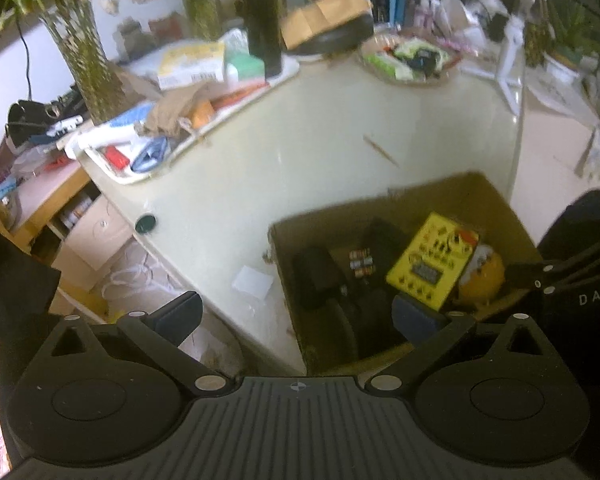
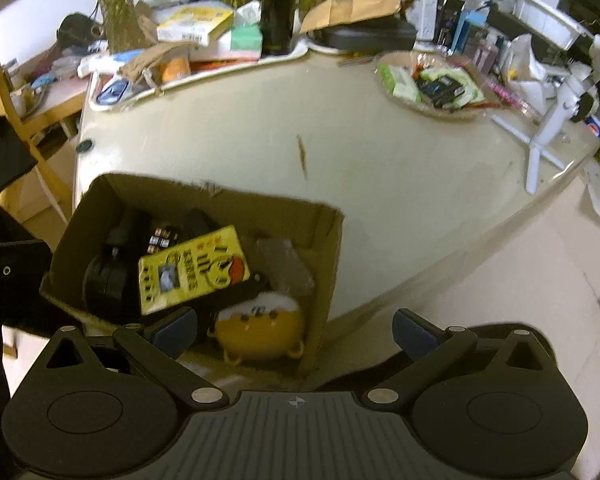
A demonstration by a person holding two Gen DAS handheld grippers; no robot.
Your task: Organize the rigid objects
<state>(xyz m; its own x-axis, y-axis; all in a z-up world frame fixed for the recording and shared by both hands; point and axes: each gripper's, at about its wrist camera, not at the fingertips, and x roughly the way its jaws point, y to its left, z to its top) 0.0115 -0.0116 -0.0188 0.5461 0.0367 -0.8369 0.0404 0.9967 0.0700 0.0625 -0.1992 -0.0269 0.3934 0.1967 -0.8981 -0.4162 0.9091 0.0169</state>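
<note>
Two spread claws (image 1: pixel 300 316) (image 2: pixel 296 332) above box rim (image 2: pixel 216 196)

Along the far edge of the cream worktop (image 2: pixel 380 184) we see a tall black flask (image 2: pixel 278 8) standing upright beside a green tissue pack (image 2: pixel 245 38). Left of it a white tray (image 1: pixel 148 174) is heaped with papers, a yellow-and-white box (image 2: pixel 194 24) and crumpled brown cloth (image 2: pixel 150 62). To the right, a shallow round dish (image 2: pixel 430 80) holds green and black packets. A white tripod stand (image 2: pixel 548 140) sits near the right corner. We also see a thin brown stick (image 2: pixel 302 156) lying alone mid-surface, and a dark round cap (image 2: pixel 85 146) at the left edge.
</note>
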